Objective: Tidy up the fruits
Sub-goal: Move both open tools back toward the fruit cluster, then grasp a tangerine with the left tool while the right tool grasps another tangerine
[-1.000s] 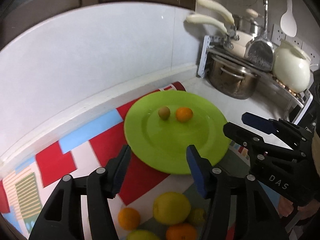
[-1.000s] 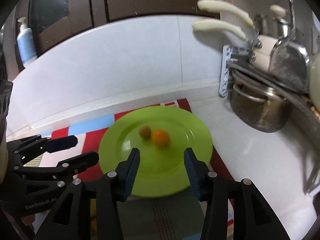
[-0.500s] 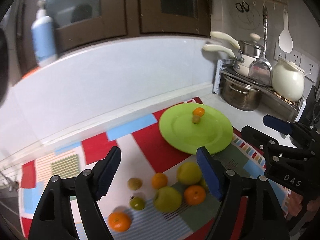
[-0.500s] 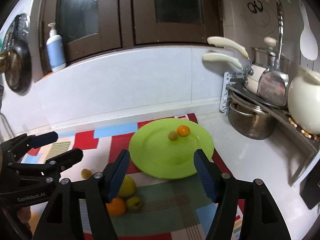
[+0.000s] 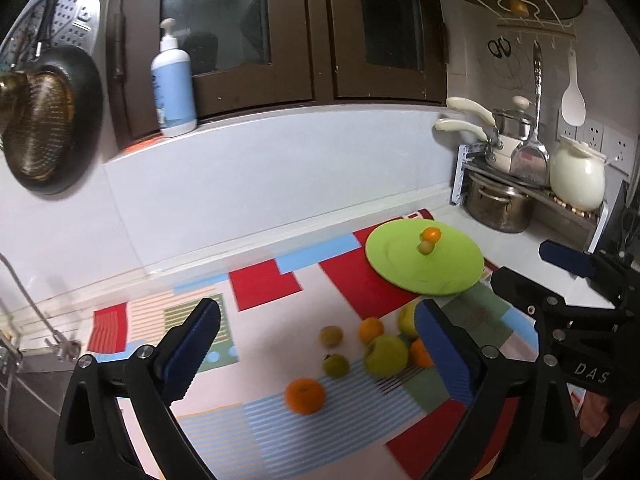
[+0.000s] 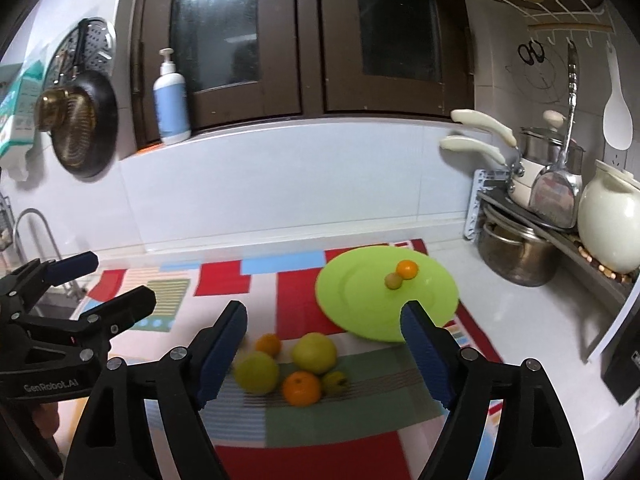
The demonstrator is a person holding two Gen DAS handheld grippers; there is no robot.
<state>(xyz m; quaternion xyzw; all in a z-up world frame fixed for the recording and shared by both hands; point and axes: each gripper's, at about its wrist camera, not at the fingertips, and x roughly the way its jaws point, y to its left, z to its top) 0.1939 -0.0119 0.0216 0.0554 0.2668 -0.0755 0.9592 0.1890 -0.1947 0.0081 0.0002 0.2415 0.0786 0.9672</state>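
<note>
A green plate (image 5: 400, 268) (image 6: 356, 304) lies on the patterned mat and holds a small orange (image 5: 431, 234) (image 6: 407, 269) and a small brownish-green fruit (image 5: 425, 247) (image 6: 393, 280). Several loose fruits lie on the mat near the plate: an orange (image 5: 305, 396), a green apple (image 5: 385, 354) (image 6: 256, 372), a yellow-green fruit (image 6: 314, 352), another orange (image 6: 302, 388). My left gripper (image 5: 316, 348) is open and empty above the mat. My right gripper (image 6: 322, 354) is open and empty, above the loose fruits.
A colourful mat (image 5: 260, 284) covers the counter. Pots (image 5: 498, 206) and a white jug (image 5: 578, 178) stand on a rack at the right. A soap bottle (image 5: 173, 84) stands on the ledge. A pan (image 5: 48, 120) hangs at left; a tap (image 6: 32, 228) is beside the sink.
Both grippers have pulled back and up from the plate, so the whole counter and loose fruits come into view. Both have opened wider.
</note>
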